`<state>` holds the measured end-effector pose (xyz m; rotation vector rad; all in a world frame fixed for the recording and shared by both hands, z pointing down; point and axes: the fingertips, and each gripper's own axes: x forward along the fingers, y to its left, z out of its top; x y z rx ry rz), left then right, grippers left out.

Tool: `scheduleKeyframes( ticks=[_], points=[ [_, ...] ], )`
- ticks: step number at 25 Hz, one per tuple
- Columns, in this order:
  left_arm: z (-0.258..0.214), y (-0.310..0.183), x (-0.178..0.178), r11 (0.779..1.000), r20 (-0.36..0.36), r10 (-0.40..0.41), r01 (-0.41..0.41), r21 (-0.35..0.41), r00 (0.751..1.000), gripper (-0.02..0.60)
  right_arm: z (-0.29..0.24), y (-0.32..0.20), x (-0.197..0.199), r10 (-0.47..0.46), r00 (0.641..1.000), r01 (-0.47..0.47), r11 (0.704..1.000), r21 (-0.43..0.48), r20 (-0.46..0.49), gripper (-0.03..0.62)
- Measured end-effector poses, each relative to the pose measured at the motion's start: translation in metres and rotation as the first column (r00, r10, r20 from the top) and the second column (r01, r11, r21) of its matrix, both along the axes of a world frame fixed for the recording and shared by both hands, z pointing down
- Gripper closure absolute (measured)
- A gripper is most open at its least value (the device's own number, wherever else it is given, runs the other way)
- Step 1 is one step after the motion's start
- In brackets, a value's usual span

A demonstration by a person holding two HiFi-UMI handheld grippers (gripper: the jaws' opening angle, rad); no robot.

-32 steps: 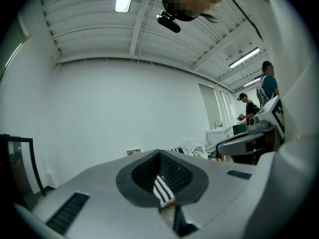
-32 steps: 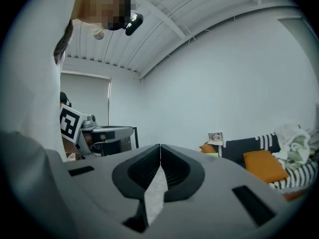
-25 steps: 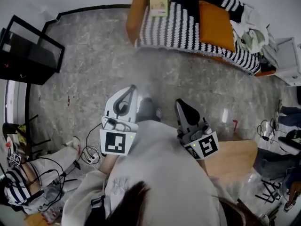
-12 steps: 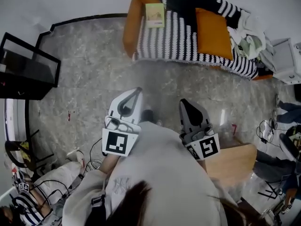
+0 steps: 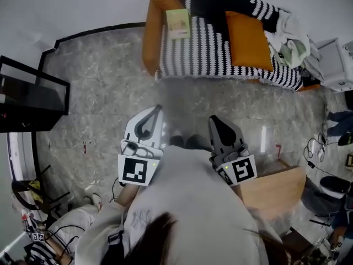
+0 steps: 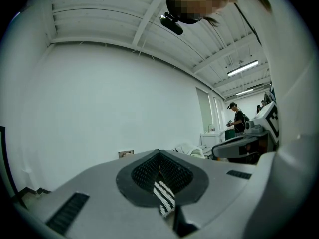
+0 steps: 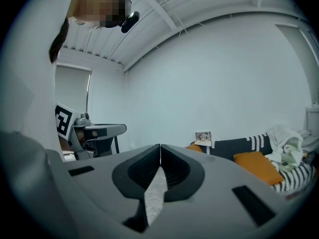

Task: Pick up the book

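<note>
The book (image 5: 178, 22), pale green, lies flat on the striped sofa (image 5: 220, 54) beside its orange left arm, far ahead of both grippers. My left gripper (image 5: 157, 110) and right gripper (image 5: 212, 120) are held side by side in front of my body above the marble floor, pointing at the sofa. Both are shut with nothing between the jaws. In the right gripper view the jaw tips (image 7: 160, 146) meet, and a small pale rectangle (image 7: 203, 138) shows by the sofa's orange arm; I cannot tell if it is the book. The left gripper's tips (image 6: 159, 153) meet too.
A black glass-topped table (image 5: 33, 95) stands at the left and a wooden table (image 5: 276, 189) at my right. An orange cushion (image 5: 248, 32) and a heap of clothes (image 5: 292, 43) lie on the sofa. A seated person (image 5: 55, 236) and cables are at the lower left.
The sofa and book have slid lower in the head view as I moved toward them. Both grippers keep their place before my body, still shut.
</note>
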<state>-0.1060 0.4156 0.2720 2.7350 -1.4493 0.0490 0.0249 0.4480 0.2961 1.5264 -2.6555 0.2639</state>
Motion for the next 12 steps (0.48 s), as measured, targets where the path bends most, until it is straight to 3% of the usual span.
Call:
scheduleKeyframes(
  ticks=[12],
  points=[
    [0.014, -0.035, -0.006, 0.997, -0.001, -0.058, 0.058, -0.057, 0.998, 0.572, 0.016, -0.04, 0.003, -0.023, 1.0, 0.023, 0.998, -0.062, 0.003, 0.574]
  ],
)
